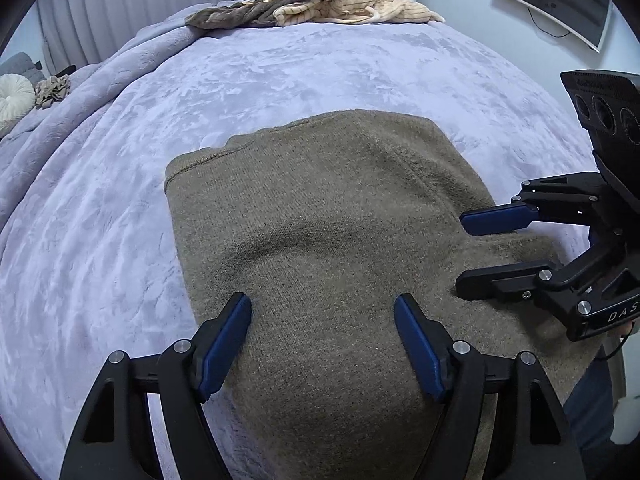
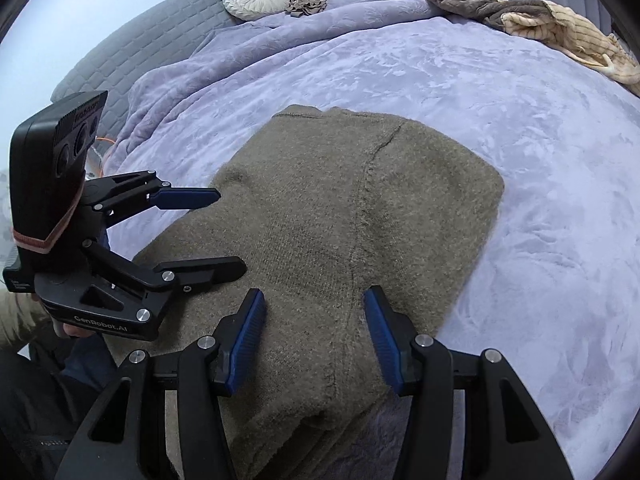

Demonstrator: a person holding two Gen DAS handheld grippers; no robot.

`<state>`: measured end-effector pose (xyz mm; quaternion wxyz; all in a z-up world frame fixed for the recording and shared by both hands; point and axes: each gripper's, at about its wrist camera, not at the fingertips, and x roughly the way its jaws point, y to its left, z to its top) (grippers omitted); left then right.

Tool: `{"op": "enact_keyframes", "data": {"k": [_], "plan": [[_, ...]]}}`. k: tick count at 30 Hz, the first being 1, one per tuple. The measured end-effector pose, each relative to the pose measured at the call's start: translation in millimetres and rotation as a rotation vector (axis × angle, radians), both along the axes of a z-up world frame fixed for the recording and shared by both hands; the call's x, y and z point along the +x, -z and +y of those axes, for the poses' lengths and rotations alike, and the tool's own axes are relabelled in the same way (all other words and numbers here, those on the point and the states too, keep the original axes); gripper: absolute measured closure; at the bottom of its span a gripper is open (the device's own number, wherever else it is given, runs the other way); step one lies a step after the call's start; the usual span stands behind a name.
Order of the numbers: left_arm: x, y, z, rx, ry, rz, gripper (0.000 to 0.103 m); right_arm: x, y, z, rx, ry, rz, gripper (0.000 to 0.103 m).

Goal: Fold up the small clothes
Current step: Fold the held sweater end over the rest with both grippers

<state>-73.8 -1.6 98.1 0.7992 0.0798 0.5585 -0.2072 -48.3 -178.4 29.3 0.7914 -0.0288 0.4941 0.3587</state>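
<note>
Folded sweater (image 1: pixel 320 240) on bed (image 1: pixel 100 260), bare blanket toward 12 o'clock; left claw (image 1: pixel 322 346) and right claw (image 2: pixel 314 336) gape, empty, above it.

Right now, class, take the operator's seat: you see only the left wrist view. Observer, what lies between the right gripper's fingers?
Observer: The right gripper is open over the olive sweater. A raised seam runs down the knit and passes between its fingers.
Operator: Can you see the sweater's near edge?
Observer: Yes. The near edge looks doubled over in stacked layers, with the lilac blanket showing just beside it.
Operator: Anything beyond the left gripper?
Observer: An orange cable shows behind the left gripper, off the blanket's side.
</note>
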Motion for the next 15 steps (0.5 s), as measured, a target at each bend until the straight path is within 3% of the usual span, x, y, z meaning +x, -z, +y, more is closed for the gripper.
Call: {"op": "enact_keyframes", "data": {"k": [5,10,15], "plan": [[-2,-18,2,-0.009,-0.028,0.017,0.028,-8,-18,13,-0.075,-0.001,-0.025,0.047],[-25,-41,3,-0.013,-0.002,-0.004,0.028,-65,-56,24,-0.089,-0.126,-0.137,0.046],[-40,-30,-5,0.076,0.015,0.000,0.027,-95,-33,36,-0.193,-0.177,-0.119,0.046]]}}
